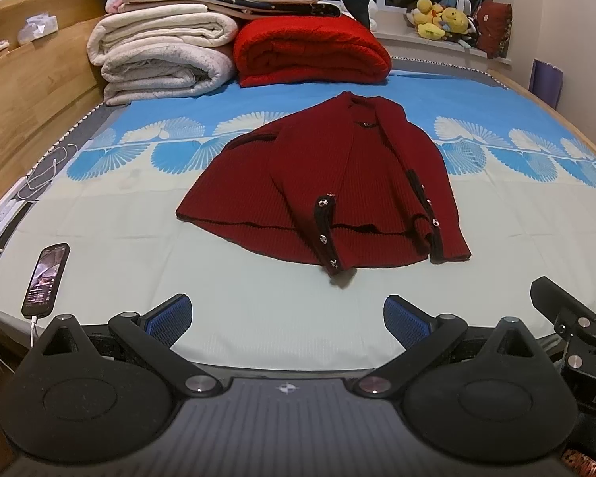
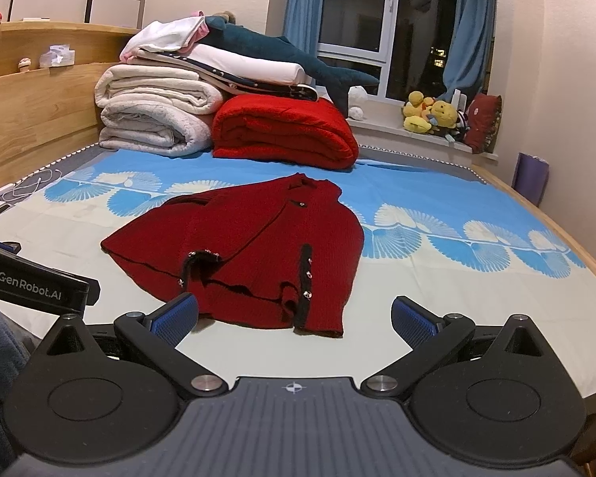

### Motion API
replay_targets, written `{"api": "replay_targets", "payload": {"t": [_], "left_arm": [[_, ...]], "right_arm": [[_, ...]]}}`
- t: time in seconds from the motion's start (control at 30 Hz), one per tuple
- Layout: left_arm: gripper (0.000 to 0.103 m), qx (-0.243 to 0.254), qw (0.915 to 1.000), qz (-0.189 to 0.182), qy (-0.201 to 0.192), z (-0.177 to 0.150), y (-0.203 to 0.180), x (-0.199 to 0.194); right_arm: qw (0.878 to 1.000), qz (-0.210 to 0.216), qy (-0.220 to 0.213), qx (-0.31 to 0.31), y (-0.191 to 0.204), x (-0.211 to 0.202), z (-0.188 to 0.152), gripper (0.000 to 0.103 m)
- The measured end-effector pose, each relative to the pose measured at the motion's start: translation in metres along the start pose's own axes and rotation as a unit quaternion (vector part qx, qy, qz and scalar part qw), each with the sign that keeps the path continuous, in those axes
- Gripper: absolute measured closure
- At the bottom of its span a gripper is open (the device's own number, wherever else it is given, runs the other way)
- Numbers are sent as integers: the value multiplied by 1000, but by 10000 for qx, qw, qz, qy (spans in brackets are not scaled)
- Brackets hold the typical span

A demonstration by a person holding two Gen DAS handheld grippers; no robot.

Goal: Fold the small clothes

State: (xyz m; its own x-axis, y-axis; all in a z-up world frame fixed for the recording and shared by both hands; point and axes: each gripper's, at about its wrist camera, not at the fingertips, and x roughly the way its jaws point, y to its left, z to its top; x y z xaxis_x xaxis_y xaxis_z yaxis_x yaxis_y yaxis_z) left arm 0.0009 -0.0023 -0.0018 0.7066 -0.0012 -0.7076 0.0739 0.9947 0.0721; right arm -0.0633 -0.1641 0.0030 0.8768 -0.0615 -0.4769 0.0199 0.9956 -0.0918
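Cardigan (image 1: 326,183) lies mid-sheet (image 1: 139,246), edges unobstructed.

Bed (image 1: 258,318) with pale and blue fan-print sheet, dark red cardigan (image 1: 329,187) at centre, folded white blankets (image 1: 163,55) and red blanket (image 1: 310,51) upper left, phone (image 1: 45,280) lower left
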Motion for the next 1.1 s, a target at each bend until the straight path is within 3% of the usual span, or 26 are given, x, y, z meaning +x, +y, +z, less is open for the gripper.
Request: {"api": "replay_targets", "payload": {"t": [1.1], "left_arm": [[0,8,10000,-26,51,-5,-3,3]], "right_arm": [[10000,13,53,51,-2,0,-6,1]]}}
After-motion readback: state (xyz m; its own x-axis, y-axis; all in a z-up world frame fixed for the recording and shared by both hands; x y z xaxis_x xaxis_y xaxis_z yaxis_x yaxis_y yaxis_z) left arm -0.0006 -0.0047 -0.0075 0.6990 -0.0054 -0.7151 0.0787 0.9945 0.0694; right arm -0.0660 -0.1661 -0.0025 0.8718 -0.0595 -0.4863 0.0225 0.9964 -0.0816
